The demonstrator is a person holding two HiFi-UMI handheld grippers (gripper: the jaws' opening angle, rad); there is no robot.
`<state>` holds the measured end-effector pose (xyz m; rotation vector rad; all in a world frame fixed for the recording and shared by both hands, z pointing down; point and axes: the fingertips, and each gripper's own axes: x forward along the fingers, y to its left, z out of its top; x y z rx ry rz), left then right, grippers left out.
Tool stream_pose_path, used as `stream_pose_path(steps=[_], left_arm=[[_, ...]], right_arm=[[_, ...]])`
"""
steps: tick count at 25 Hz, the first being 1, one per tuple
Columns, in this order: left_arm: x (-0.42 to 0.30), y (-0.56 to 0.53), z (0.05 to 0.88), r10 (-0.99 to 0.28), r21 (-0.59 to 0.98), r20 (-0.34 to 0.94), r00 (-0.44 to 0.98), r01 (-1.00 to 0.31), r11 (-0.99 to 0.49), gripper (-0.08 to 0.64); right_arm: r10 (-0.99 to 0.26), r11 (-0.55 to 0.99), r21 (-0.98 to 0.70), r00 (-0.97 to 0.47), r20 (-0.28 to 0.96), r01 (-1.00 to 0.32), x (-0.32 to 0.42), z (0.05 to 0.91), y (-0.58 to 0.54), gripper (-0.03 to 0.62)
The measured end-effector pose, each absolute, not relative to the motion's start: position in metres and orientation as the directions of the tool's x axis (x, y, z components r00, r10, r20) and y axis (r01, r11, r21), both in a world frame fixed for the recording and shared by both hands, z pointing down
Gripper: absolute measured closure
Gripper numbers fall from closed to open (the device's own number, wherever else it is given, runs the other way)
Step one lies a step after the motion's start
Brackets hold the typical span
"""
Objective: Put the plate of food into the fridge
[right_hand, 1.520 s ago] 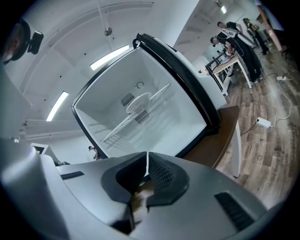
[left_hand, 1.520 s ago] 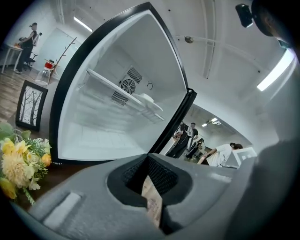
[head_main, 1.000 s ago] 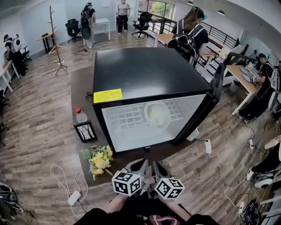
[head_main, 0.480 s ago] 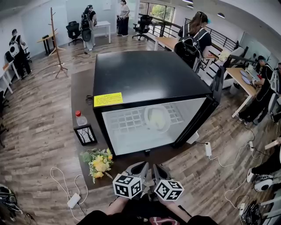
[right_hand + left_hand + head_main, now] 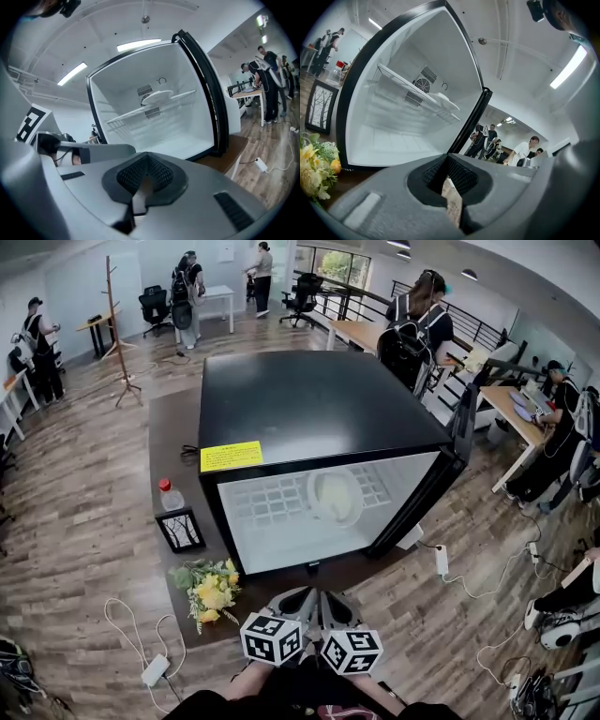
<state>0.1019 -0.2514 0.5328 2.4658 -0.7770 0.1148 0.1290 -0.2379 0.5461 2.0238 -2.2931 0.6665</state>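
Note:
A small black fridge (image 5: pixel 319 418) stands with its door (image 5: pixel 441 474) swung open to the right. A white plate of pale food (image 5: pixel 335 495) rests on the wire shelf (image 5: pixel 272 493) inside. The plate also shows in the left gripper view (image 5: pixel 444 101) and in the right gripper view (image 5: pixel 157 97). My left gripper (image 5: pixel 298 599) and right gripper (image 5: pixel 336 604) hover side by side in front of the fridge, well short of the opening. Both are shut, with nothing between the jaws (image 5: pixel 446 161) (image 5: pixel 146 164).
A bunch of yellow flowers (image 5: pixel 211 585), a small picture frame (image 5: pixel 181 529) and a water bottle (image 5: pixel 171 493) sit on the brown platform left of the fridge. A power strip (image 5: pixel 442 559) and cables lie on the wooden floor. People and desks stand farther off.
Both grippers have sunk slightly toward the bottom of the head view, and the right one has rolled a little. The plate has stayed on the shelf.

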Motion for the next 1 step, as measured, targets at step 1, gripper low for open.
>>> stream_pose_path(steps=[1], left_arm=[[0.1016, -0.2513, 0.5329, -0.506, 0.477, 0.236, 0.829, -0.553, -0.683, 0.554]], right_arm=[[-0.944, 0.078, -0.31, -0.17, 0.282, -0.948, 0.126, 0.5456, -0.2385, 0.584]])
